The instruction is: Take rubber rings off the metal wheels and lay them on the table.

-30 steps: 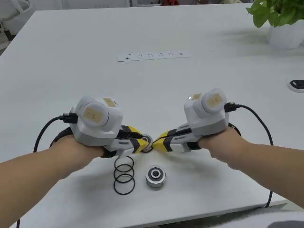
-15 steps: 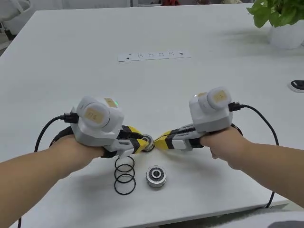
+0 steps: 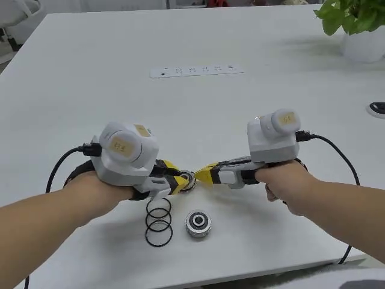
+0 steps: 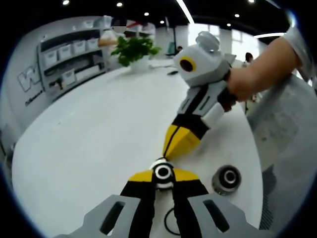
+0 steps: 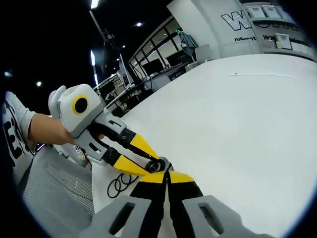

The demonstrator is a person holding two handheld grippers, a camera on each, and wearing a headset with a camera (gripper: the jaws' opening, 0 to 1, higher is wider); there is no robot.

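My left gripper (image 3: 179,180) (image 4: 163,175) is shut on a small metal wheel (image 3: 187,179) (image 4: 163,170) (image 5: 159,165) and holds it just above the white table (image 3: 252,108). My right gripper (image 3: 200,174) (image 5: 166,177) faces it from the right. Its yellow jaws are pinched together on the black rubber ring at the wheel's rim. Three loose black rubber rings (image 3: 158,220) (image 5: 121,184) lie in a row on the table below the left gripper. A second metal wheel (image 3: 198,223) (image 4: 227,178) lies flat beside them.
A white power strip (image 3: 197,70) lies across the middle of the table. A potted plant (image 3: 355,24) stands at the far right corner, and a black round object (image 3: 377,108) sits at the right edge. Cables trail from both grippers. The table's front edge runs close below the rings.
My right gripper has drawn to the right, its body swinging out and its tips easing away from the wheel. The left gripper and the wheel have stayed put.
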